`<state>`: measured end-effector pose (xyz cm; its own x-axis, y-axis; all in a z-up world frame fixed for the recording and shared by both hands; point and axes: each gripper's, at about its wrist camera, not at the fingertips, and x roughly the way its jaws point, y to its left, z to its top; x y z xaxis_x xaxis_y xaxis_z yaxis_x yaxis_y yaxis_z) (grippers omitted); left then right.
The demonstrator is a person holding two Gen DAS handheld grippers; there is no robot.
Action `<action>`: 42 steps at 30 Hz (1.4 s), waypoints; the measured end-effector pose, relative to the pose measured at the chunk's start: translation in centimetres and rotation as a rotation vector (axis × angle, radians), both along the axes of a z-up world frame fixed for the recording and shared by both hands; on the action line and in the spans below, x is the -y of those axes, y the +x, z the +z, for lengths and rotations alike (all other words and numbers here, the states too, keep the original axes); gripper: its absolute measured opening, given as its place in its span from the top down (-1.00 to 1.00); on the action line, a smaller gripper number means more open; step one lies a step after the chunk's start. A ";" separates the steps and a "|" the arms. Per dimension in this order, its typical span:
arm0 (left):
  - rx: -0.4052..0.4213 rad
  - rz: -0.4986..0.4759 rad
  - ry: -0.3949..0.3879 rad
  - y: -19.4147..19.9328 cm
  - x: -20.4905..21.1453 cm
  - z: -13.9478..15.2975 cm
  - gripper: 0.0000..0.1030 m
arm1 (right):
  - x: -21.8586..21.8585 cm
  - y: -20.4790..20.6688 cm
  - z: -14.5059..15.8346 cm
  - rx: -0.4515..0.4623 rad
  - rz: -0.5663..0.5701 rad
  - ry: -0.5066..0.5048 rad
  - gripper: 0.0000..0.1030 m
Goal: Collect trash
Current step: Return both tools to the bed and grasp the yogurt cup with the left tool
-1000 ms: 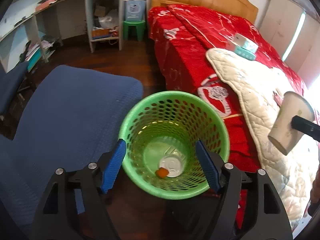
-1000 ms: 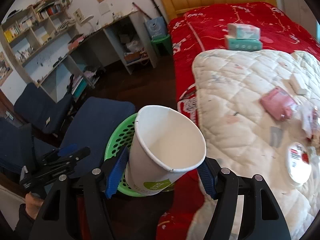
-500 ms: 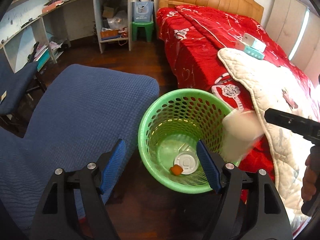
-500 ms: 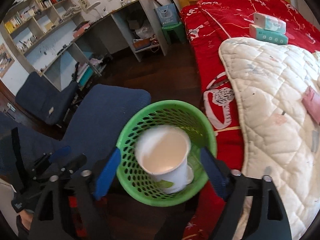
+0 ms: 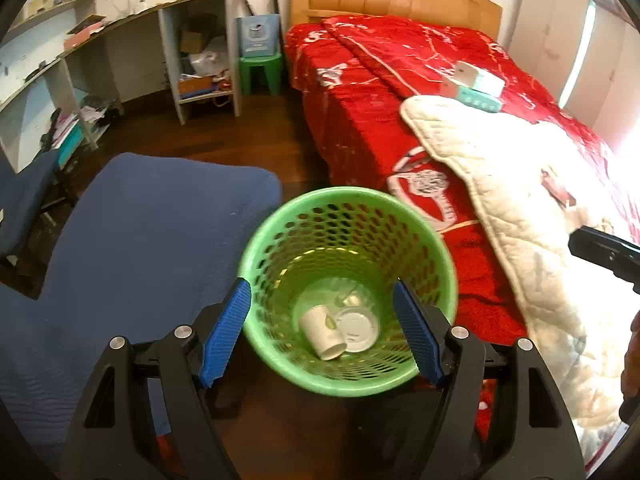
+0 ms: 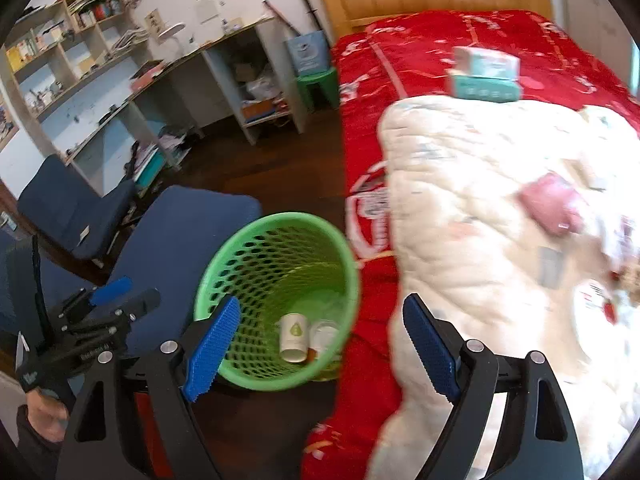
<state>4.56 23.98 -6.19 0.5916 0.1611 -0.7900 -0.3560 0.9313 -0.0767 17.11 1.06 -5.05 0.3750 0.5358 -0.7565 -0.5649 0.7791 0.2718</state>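
Note:
A green mesh bin (image 5: 256,272) stands on the floor between a blue chair and the bed; it also shows in the right wrist view (image 6: 224,256). A white paper cup (image 5: 322,332) lies on its side in the bin's bottom beside a white lid (image 5: 358,328); the cup also shows in the right wrist view (image 6: 294,336). My left gripper (image 5: 322,330) is open and empty, above the bin. My right gripper (image 6: 320,346) is open and empty, over the bin's right edge and the bed side. A pink packet (image 6: 554,208) and a round white label (image 6: 596,308) lie on the white quilt.
A blue chair seat (image 5: 152,248) is left of the bin. The red bed (image 5: 380,92) with a white quilt (image 5: 520,208) is on the right, with stacked tissue boxes (image 6: 486,74) on it. Desk shelves (image 5: 200,64) and a green stool (image 5: 260,72) stand at the back.
My right gripper opened and let go of the paper cup; the cup fell into the green bin and now lies on its side. The right gripper has pulled back toward the bed.

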 end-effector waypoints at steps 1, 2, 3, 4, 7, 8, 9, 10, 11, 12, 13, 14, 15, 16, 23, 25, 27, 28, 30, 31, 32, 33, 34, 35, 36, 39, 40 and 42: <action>0.001 -0.009 -0.004 0.2 0.4 0.0 -0.41 | 1.2 0.1 0.1 0.004 -0.016 -0.003 -0.57; 0.001 -0.021 -0.006 0.6 0.9 0.1 -0.41 | 2.3 0.1 0.2 0.007 -0.033 -0.006 -0.57; 0.001 -0.030 -0.007 0.8 1.4 0.1 -0.41 | 3.2 0.2 0.3 0.011 -0.046 -0.007 -0.57; 0.000 -0.040 -0.009 1.1 1.9 0.2 -0.41 | 4.4 0.3 0.4 0.014 -0.066 -0.009 -0.57; -0.001 -0.073 -0.015 2.0 3.6 0.3 -0.41 | 7.8 0.5 0.7 0.032 -0.122 -0.025 -0.57; 0.000 -0.091 -0.017 2.4 4.3 0.4 -0.41 | 9.0 0.7 0.8 0.041 -0.144 -0.034 -0.57; 0.002 -0.103 -0.019 2.7 4.7 0.5 -0.41 | 10.3 0.9 1.0 0.048 -0.166 -0.040 -0.57; 0.002 -0.114 -0.018 2.9 5.2 0.6 -0.41 | 11.2 1.1 1.0 0.051 -0.183 -0.045 -0.57; 0.003 -0.131 -0.017 3.3 5.9 0.7 -0.41 | 12.3 1.3 1.0 0.053 -0.201 -0.051 -0.57; 0.004 -0.141 -0.016 3.6 6.4 0.8 -0.41 | 13.4 1.5 1.0 0.055 -0.223 -0.056 -0.57; 0.005 -0.154 -0.017 4.0 7.0 0.9 -0.41 | 14.8 1.9 1.0 0.053 -0.249 -0.060 -0.57; 0.007 -0.166 -0.018 4.3 7.5 1.0 -0.41 | 16.0 2.3 0.8 0.050 -0.273 -0.067 -0.57; 0.008 -0.175 -0.019 4.5 7.9 1.1 -0.41 | 17.2 2.6 0.7 0.048 -0.296 -0.074 -0.57; 0.009 -0.187 -0.018 4.8 8.4 1.2 -0.41 | 18.0 2.9 0.6 0.047 -0.311 -0.078 -0.57; 0.010 -0.271 -0.008 6.4 12.0 1.7 -0.41 | 23.6 5.2 -0.8 0.042 -0.388 -0.133 -0.57; 0.008 -0.287 -0.010 7.0 12.6 1.8 -0.41 | 24.2 5.8 -1.3 0.041 -0.379 -0.152 -0.57; 0.008 -0.301 -0.014 7.6 13.5 1.8 -0.41 | 24.6 6.4 -2.0 0.046 -0.364 -0.181 -0.57; 0.007 -0.305 -0.013 7.7 13.8 1.8 -0.41 | 24.8 6.8 -2.4 0.045 -0.356 -0.188 -0.57; 0.009 -0.314 -0.015 8.1 14.4 1.8 -0.41 | 25.0 7.3 -3.2 0.040 -0.342 -0.202 -0.57; 0.008 -0.321 -0.018 8.3 14.7 1.8 -0.41 | 25.1 7.6 -3.6 0.034 -0.331 -0.205 -0.56; 0.007 -0.326 -0.020 8.6 15.0 1.8 -0.41 | 25.1 7.8 -3.9 0.032 -0.324 -0.212 -0.56; 0.006 -0.330 -0.022 8.7 15.3 1.8 -0.41 | 25.3 8.1 -4.3 0.030 -0.316 -0.221 -0.55; 0.004 -0.335 -0.025 8.9 15.5 1.7 -0.41 | 25.2 8.3 -4.5 0.026 -0.309 -0.223 -0.53; 0.001 -0.339 -0.027 9.1 15.8 1.6 -0.41 | 25.2 8.6 -4.7 0.022 -0.302 -0.227 -0.51; -0.001 -0.345 -0.029 9.3 16.1 1.5 -0.41 | 25.3 8.9 -5.1 0.019 -0.293 -0.234 -0.50; -0.005 -0.362 -0.035 9.9 16.8 1.4 -0.41 | 25.2 9.6 -5.6 0.020 -0.274 -0.247 -0.48; -0.006 -0.368 -0.038 10.1 17.1 1.4 -0.41 | 25.2 9.8 -5.8 0.017 -0.266 -0.252 -0.48; -0.008 -0.384 -0.041 10.5 17.8 1.4 -0.41 | 25.0 10.0 -6.2 0.008 -0.242 -0.259 -0.47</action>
